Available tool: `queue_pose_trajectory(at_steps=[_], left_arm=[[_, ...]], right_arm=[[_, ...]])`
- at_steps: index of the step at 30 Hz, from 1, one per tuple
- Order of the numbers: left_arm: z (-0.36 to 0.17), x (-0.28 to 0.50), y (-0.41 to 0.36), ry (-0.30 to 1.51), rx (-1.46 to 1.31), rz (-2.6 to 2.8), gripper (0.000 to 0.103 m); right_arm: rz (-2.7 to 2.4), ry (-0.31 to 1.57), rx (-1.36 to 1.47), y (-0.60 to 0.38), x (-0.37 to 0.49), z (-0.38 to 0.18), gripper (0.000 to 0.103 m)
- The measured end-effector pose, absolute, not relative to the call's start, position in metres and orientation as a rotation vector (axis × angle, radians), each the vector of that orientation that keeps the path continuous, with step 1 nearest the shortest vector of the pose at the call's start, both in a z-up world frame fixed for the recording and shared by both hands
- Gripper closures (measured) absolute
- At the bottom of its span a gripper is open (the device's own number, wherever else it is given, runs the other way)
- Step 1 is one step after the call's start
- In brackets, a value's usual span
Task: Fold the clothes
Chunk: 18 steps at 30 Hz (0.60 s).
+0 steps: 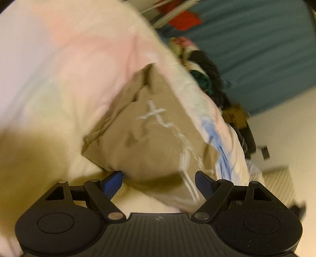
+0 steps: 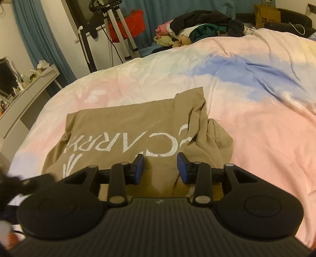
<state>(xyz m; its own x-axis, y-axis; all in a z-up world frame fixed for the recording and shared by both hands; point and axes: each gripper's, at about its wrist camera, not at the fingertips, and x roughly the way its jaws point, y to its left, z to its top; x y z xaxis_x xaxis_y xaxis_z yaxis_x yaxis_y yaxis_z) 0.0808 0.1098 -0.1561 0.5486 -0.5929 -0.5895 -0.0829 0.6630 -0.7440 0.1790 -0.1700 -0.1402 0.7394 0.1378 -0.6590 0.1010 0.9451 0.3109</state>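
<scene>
Nearest in the right wrist view, the right gripper hangs low over the near edge of a tan garment, its blue-padded fingers spread apart with nothing between them; tan cloth shows through the gap. The garment lies partly folded on the bed, flat on its left part, with white lettering across it, and bunched into upright creases on its right side, where a rounded, stitched lump of the same cloth sits just beside the folds.

In the left wrist view, which is tilted and blurred by motion, the left gripper has its fingers wide apart, and a corner of the tan garment reaches down between them. Whether the pads touch the cloth cannot be told. The white lettering and some white stripes run across the cloth here.

The bed is covered with a pastel cover of pink, white and blue patches, wrinkled toward the far right. At its far edge lies a pile of clothes, dark, green, pink and cream, and to the right of it stands a brown paper bag. Beyond the far left of the bed are a stand with white legs, something red behind it, and blue curtains. On the left, a white table carries small bottles.
</scene>
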Motion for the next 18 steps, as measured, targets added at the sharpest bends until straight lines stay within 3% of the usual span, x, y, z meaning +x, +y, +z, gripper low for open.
queue_pose_trajectory(at_steps=[3,7,9,13,18], left_arm=[[-0.164,0.087,0.112,0.962,-0.863,-0.317,0.023],[-0.168,0.083,0.117,0.955,-0.9,-0.298,0.033],[-0.17,0.08,0.12,0.979,-0.937,-0.305,0.033],[-0.174,0.08,0.113,1.049,-0.972,-0.364,0.022],[-0.183,0.091,0.108,1.036,-0.967,-0.319,0.023]], right_arm=[[0.019,0.736,0.367,-0.173,0.177,-0.138,0.064],[0.023,0.699,0.487,-0.183,0.166,-0.128,0.061],[0.05,0.68,0.559,-0.188,0.162,-0.125,0.061],[0.044,0.704,0.577,-0.188,0.163,-0.127,0.061],[0.08,0.698,0.64,-0.191,0.164,-0.126,0.061]])
